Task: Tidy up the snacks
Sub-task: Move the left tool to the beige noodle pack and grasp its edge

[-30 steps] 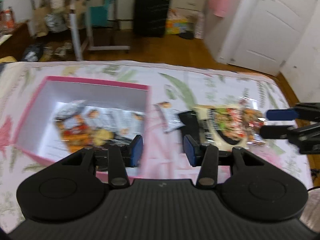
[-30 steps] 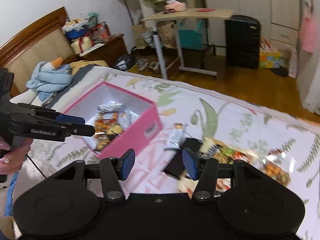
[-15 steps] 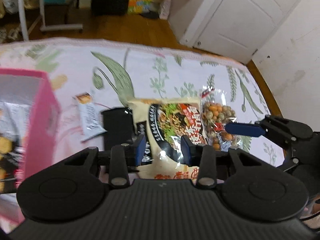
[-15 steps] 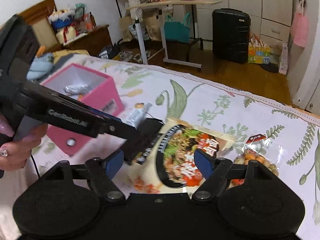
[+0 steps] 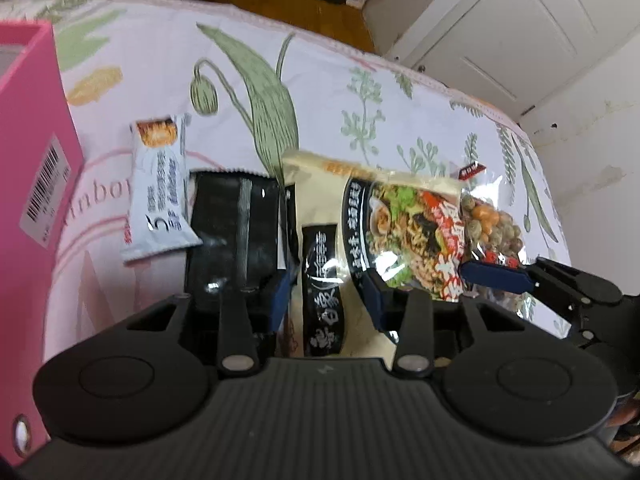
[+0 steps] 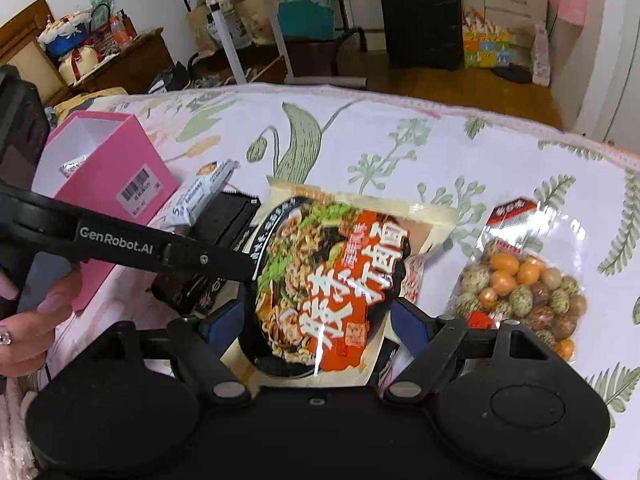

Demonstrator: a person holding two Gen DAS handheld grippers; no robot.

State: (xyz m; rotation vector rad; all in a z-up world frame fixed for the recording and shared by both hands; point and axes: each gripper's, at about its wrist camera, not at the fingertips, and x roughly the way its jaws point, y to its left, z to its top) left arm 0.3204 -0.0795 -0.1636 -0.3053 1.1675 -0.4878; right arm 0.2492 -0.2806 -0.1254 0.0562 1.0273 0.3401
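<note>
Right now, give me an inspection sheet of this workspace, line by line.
Surface: floral bedspread over a bed.
Job's things: instant noodle packet overlapping a black packet; white snack bar beside it; clear bag of coated nuts lying apart on the spread; pink box with at least one snack inside.
Clutter: nothing seen on the spread.
Grippers: left gripper narrowly open at the noodle packet's edge; right gripper open, jaws just widened, straddling the same packet, not pressing it.
Cables: nothing seen.
Surroundings: black suitcase, rolling desk, white door, wooden floor.
</note>
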